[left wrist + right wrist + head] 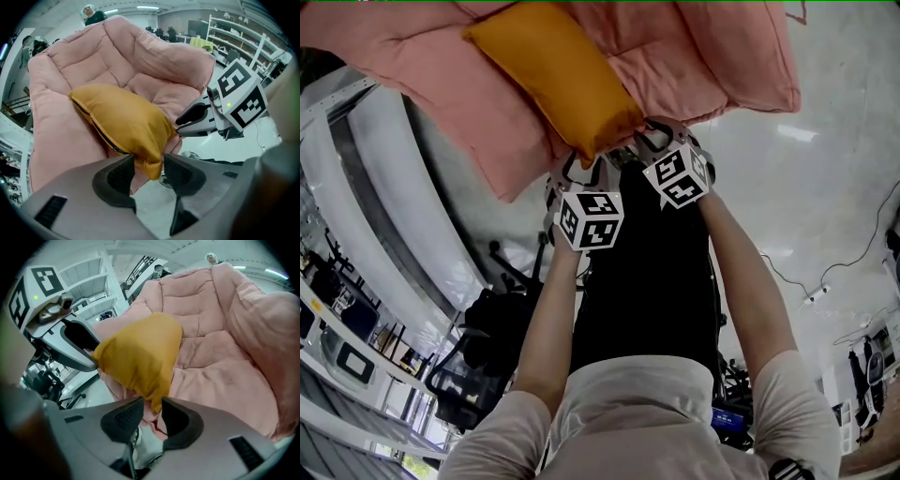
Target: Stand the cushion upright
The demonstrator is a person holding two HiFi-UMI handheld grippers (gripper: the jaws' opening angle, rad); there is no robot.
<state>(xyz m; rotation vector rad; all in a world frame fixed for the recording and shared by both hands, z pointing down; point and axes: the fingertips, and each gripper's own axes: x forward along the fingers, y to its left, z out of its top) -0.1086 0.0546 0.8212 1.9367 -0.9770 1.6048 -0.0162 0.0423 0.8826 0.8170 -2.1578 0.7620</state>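
Left tool (149, 171) and right tool (152, 416) are both gaping open, each loosely straddling a bottom corner of the orange cushion (124, 122), pads not pinching.

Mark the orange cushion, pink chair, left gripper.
orange cushion (548, 80): head view, middle of its face.
pink chair (140, 51): left gripper view, backrest padding.
left gripper (149, 161): left gripper view, midway between its jaws.

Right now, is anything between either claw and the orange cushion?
Nothing visible. One near corner of the orange cushion already sits between the open jaws of the left claw, another between those of the right claw. Only the pink padded seat lies beneath it.
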